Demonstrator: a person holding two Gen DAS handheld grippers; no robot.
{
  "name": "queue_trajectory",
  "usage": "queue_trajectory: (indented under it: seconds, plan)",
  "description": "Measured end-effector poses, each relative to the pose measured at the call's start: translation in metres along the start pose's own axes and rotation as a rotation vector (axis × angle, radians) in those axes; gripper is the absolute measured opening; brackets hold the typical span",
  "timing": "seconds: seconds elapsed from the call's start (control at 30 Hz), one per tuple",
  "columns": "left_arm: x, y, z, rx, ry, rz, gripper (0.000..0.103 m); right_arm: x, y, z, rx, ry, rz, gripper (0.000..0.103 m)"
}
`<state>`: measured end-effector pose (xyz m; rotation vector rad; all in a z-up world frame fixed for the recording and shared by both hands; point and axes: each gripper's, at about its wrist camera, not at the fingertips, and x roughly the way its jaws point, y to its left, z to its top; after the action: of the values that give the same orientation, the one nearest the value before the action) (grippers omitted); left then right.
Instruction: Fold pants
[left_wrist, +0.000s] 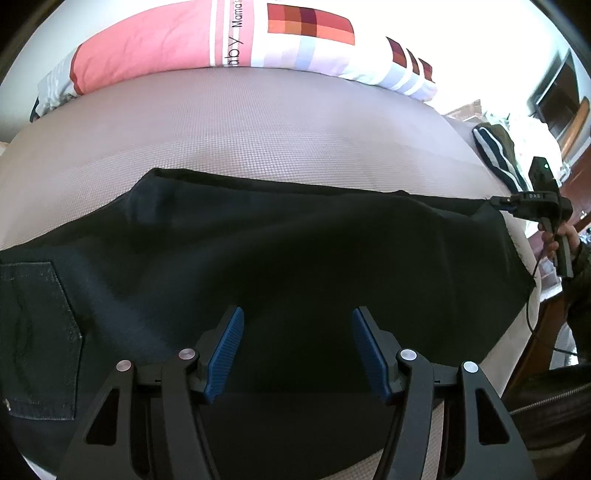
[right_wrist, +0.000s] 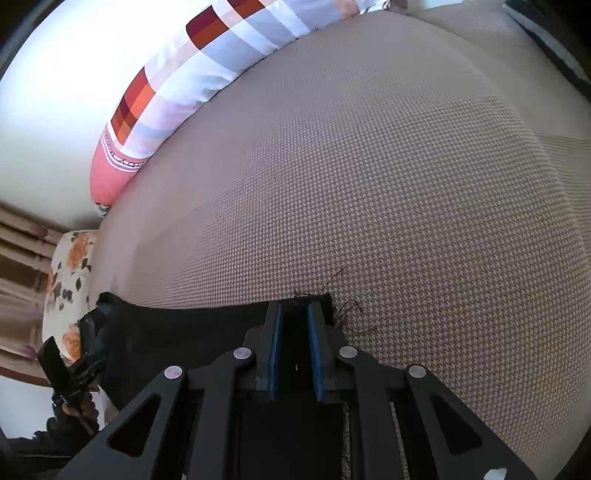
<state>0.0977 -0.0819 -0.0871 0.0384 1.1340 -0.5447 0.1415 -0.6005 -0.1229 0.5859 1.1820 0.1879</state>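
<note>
The black pants (left_wrist: 295, 240) lie spread across the beige woven bed cover (left_wrist: 240, 133), back pocket (left_wrist: 37, 332) toward one end and the frayed hem corner (right_wrist: 321, 301) toward the other, with a striped pillow (left_wrist: 229, 37) well beyond them. The right gripper (right_wrist: 294, 317) is clenched on that hem corner, cloth between its narrow blue pads, while the left gripper (left_wrist: 297, 343) hangs released over the middle of the fabric, holding nothing. I'd judge the cloth soft, limp and light, likely to sag and drag on the textured cover, so corners and the stiffer seams or hem look the best places to take hold.
</note>
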Motion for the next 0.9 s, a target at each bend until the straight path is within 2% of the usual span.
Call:
queue_trajectory:
  seconds: [0.07,0.2,0.3,0.43,0.6,0.67,0.8,0.9]
  plan:
    - [0.001,0.000,0.000,-0.004,0.002,0.000,0.062,0.004,-0.001,-0.004,-0.012,0.028,0.068,0.017]
    - [0.004,-0.002,0.001,-0.006,0.010,0.005,0.062,0.004,-0.007,-0.006,0.011,0.004,0.124,0.017]
    - [0.006,-0.006,0.000,0.002,0.017,0.009,0.062,0.004,-0.005,-0.006,0.006,-0.027,0.122,0.015]
    - [0.008,-0.009,0.000,0.010,0.019,0.011,0.062,-0.001,0.014,-0.012,-0.049,-0.091,0.014,0.005]
    - [0.010,-0.010,0.005,0.005,0.008,0.026,0.062,-0.039,0.043,-0.029,-0.061,-0.300,-0.107,0.002]
    - [0.010,-0.010,0.006,0.009,-0.005,0.032,0.062,-0.046,0.047,-0.033,-0.051,-0.347,-0.136,0.002]
    - [0.014,-0.012,0.006,0.014,-0.016,0.045,0.062,-0.023,0.044,-0.034,-0.031,-0.340,-0.256,0.002]
    - [0.020,-0.011,0.005,0.031,-0.015,0.068,0.062,-0.001,0.036,-0.032,-0.002,-0.308,-0.296,0.002]
